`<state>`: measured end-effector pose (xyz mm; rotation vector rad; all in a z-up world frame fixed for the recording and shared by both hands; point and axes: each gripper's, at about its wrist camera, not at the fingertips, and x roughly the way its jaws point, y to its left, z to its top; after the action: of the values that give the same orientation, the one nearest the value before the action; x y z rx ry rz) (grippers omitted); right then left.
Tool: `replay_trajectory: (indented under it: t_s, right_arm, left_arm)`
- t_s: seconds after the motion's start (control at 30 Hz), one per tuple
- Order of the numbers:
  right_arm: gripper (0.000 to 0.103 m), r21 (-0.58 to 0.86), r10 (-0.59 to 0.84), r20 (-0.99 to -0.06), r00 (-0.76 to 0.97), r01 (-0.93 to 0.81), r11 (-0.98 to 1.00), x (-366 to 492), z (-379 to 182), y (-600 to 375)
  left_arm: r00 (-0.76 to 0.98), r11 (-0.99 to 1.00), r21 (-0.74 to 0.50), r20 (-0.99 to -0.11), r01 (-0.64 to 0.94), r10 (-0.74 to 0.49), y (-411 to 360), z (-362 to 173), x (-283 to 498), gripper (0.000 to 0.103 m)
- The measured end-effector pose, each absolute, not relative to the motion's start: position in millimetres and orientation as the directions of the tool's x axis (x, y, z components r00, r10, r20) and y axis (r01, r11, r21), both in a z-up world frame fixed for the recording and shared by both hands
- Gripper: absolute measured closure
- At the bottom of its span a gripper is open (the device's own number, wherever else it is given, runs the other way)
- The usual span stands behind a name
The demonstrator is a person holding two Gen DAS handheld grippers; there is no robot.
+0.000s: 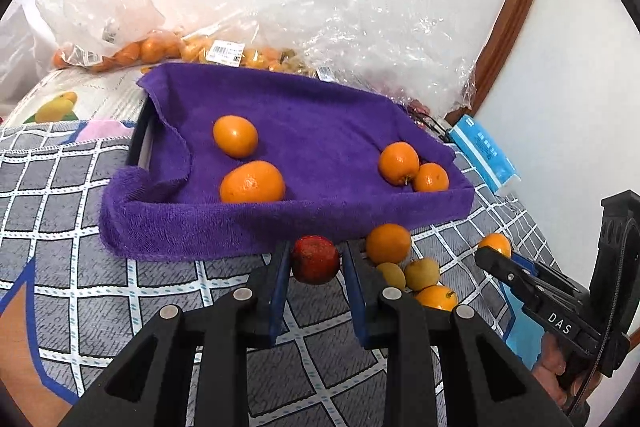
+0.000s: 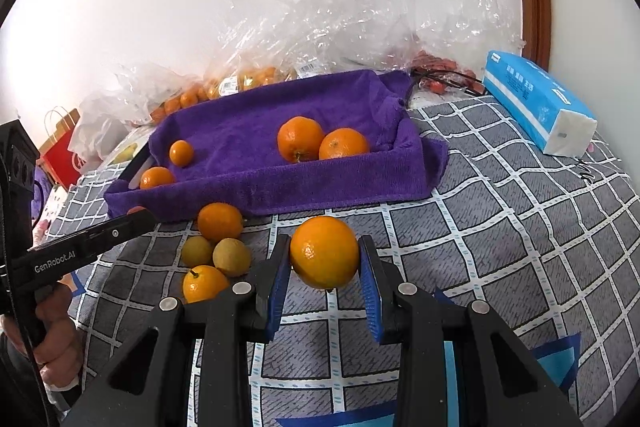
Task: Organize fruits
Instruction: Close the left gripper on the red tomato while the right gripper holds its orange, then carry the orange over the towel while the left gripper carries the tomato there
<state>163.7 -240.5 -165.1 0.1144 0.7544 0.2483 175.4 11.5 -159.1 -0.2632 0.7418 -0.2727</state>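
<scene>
- Left wrist view: your left gripper (image 1: 315,261) pinches a red fruit (image 1: 315,265), tray (image 1: 280,223) just ahead.
- Right wrist view: your right gripper (image 2: 325,267) clamps an orange (image 2: 324,251), loose fruits (image 2: 218,251) leftward.

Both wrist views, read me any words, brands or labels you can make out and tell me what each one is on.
"DAS": side of the right tongs, seen from the left wrist.
"GenRobot.AI": side of the left tongs, seen from the right wrist.
Blue tissue pack: white print, too blurred to read.
Barcode stickers on the plastic fruit bags: too small to read.
Red paper bag: white mark, unreadable.
</scene>
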Motion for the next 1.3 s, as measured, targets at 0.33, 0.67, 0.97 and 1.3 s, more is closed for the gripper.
replay_trajectory:
  t_s: [0.33, 0.67, 0.97, 1.3]
  right_arm:
    - [0.07, 0.237, 0.288, -0.632, 0.719, -0.174, 0.956, 160, -162, -248]
    - [0.07, 0.32, 0.343, -0.647, 0.681, -0.167, 0.933, 164, -158, -255]
    - [0.07, 0.235, 0.317, -0.602, 0.733, -0.217, 0.947, 171, -104, -231]
    - [0.07, 0.199, 0.365, -0.519, 0.773, -0.307, 0.931, 210, -66, -183]
  left_arm:
    - [0.751, 0.934, -0.323, -0.576, 0.154, -0.323, 15, -148, 165, 0.078]
    - [0.776, 0.926, -0.346, -0.539, 0.15, -0.328, 29, -131, 157, 0.078]
    - [0.817, 0.95, -0.284, -0.511, 0.131, -0.266, 52, -82, 157, 0.078]
    - [0.867, 0.944, -0.307, -0.432, 0.119, -0.25, 73, -61, 195, 0.078]
